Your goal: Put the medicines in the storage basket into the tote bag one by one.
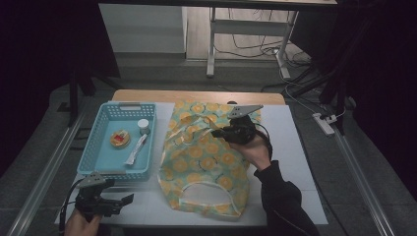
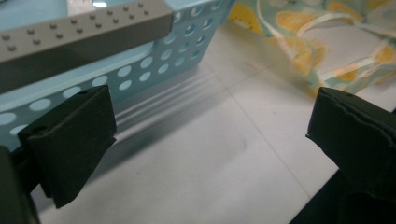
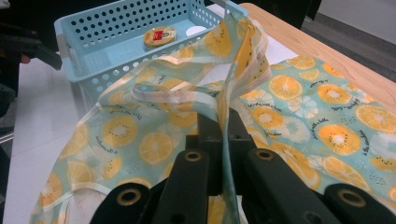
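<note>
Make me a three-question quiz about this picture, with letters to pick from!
1. Where is the blue basket?
A. left of the fruit-print cloth
B. on top of it
C. on the floor

2. How many things lie in the basket?
A. one
B. three
C. six

3. What is the right gripper doing?
A. hanging open
B. pinching the cloth
C. holding a cup

Answers:
1 A, the high view shows basket and cloth side by side on the table.
2 B, a round tin, a small white pot and a white packet.
3 B, its fingers are shut on a raised fold.
</note>
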Available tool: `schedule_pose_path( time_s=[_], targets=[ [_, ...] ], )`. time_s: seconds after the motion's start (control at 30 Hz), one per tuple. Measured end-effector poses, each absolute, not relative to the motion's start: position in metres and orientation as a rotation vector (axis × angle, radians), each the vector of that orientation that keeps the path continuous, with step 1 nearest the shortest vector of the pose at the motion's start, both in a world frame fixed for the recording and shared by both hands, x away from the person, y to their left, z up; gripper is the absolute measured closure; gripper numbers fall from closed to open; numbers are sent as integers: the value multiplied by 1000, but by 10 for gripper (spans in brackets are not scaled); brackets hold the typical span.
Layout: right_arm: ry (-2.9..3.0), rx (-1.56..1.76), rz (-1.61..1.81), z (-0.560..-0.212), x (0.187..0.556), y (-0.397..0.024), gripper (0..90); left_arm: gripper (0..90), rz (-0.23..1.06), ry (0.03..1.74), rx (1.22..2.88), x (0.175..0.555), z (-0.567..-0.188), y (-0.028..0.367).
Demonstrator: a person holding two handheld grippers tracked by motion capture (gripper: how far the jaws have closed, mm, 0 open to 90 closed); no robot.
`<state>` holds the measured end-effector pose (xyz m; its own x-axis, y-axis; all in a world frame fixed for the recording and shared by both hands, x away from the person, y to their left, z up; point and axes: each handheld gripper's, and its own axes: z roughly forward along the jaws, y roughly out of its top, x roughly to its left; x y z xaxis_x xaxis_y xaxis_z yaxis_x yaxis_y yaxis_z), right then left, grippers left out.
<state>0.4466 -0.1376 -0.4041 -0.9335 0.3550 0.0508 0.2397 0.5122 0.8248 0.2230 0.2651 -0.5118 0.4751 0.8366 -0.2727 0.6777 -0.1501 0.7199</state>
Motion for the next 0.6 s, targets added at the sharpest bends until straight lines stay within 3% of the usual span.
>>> schedule_pose_path(
  time_s=[0.6],
  targets=[
    [2606,533,1423,-403,448,-142,895,4,285,1277,1873,224,-490,269]
  ],
)
